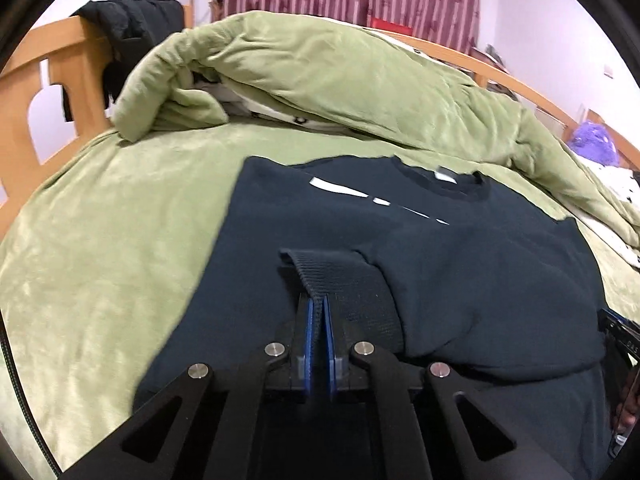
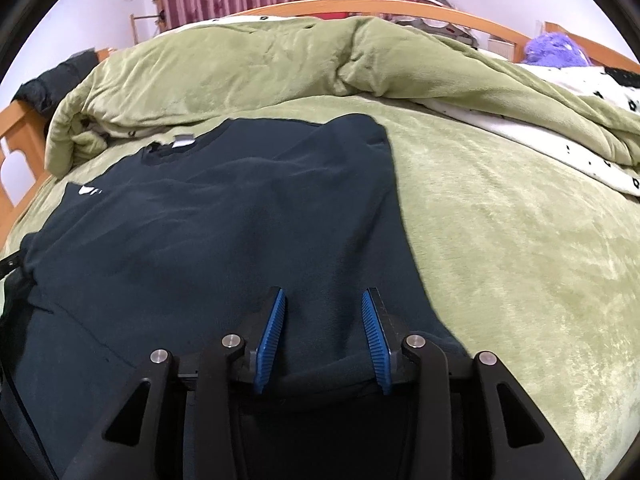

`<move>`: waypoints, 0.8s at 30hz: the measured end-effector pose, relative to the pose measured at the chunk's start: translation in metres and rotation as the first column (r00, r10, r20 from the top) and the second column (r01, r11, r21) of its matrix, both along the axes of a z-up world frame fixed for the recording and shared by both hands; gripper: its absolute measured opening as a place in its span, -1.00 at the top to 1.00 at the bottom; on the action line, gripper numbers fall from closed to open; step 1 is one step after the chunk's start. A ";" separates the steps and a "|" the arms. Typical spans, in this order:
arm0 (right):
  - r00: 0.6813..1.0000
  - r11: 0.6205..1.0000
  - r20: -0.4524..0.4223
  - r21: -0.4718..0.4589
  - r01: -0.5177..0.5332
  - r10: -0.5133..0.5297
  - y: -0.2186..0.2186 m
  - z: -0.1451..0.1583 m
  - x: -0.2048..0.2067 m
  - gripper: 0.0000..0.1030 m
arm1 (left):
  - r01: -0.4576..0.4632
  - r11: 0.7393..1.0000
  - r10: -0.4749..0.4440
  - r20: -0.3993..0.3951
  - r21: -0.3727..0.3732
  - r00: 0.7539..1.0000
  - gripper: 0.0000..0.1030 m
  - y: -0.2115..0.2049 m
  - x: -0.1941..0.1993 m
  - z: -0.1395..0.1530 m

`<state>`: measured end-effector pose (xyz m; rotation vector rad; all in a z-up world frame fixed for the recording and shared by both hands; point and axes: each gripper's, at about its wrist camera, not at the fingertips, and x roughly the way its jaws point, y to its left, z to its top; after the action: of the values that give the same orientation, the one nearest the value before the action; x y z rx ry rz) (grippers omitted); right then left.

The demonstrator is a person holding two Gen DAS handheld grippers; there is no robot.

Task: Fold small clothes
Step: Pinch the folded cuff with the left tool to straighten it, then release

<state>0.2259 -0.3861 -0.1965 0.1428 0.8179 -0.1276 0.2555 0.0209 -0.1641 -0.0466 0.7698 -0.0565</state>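
pinching sweatshirt [image 1: 460, 264] cuff [image 1: 320, 272] w/ left hand-held gripper [image 1: 318, 308]; white logo [image 1: 340, 189] unreadable.

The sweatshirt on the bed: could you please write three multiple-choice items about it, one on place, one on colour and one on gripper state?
1. Where does the sweatshirt lie?
A. on the green blanket
B. on the bed frame
C. on the floor

2. What colour is the sleeve cuff?
A. purple
B. white
C. dark, like the sweatshirt

3. How do the hand-held grippers stand?
A. both open
B. left shut on the cuff, right open
C. both shut

Answers:
1 A, green blanket shows around the sweatshirt.
2 C, the ribbed cuff matches the body.
3 B, the left pads pinch the cuff; the right pads stand apart over the fabric.
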 end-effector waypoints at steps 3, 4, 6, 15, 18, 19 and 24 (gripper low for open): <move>1.000 1.000 -0.002 0.007 0.014 -0.014 -0.004 -0.001 0.002 0.26 | 0.005 1.000 -0.005 -0.025 0.007 1.000 0.88 0.004 0.002 -0.005; 1.000 1.000 -0.002 0.002 0.014 -0.014 -0.004 -0.001 0.002 0.26 | 0.009 1.000 -0.008 -0.035 0.018 0.999 0.88 0.003 0.002 -0.008; 1.000 1.000 -0.005 -0.019 0.013 -0.013 -0.002 -0.001 0.003 0.25 | 0.020 0.999 -0.018 -0.051 0.042 0.999 0.87 -0.001 0.002 -0.012; 1.000 0.998 -0.021 -0.066 0.000 -0.002 0.005 -0.001 0.003 0.19 | 0.056 0.995 -0.049 -0.082 0.086 0.995 0.72 -0.005 -0.009 -0.016; 1.000 0.997 -0.020 -0.079 -0.008 0.007 0.008 0.001 0.000 0.18 | 0.054 0.994 -0.047 -0.080 0.091 0.996 0.60 -0.005 -0.014 -0.013; 1.000 0.997 -0.019 -0.080 -0.012 0.010 0.008 0.002 -0.002 0.18 | 0.050 0.995 -0.043 -0.077 0.090 0.996 0.56 -0.005 -0.015 -0.012; 1.000 0.995 -0.005 -0.098 0.015 -0.016 0.010 0.011 -0.014 0.19 | 0.041 0.997 -0.036 -0.069 0.067 0.997 0.50 -0.003 -0.022 -0.004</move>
<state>0.2123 -0.3757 -0.1853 0.0565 0.8152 -0.1826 0.2337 0.0181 -0.1682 0.0312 0.8398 -0.0652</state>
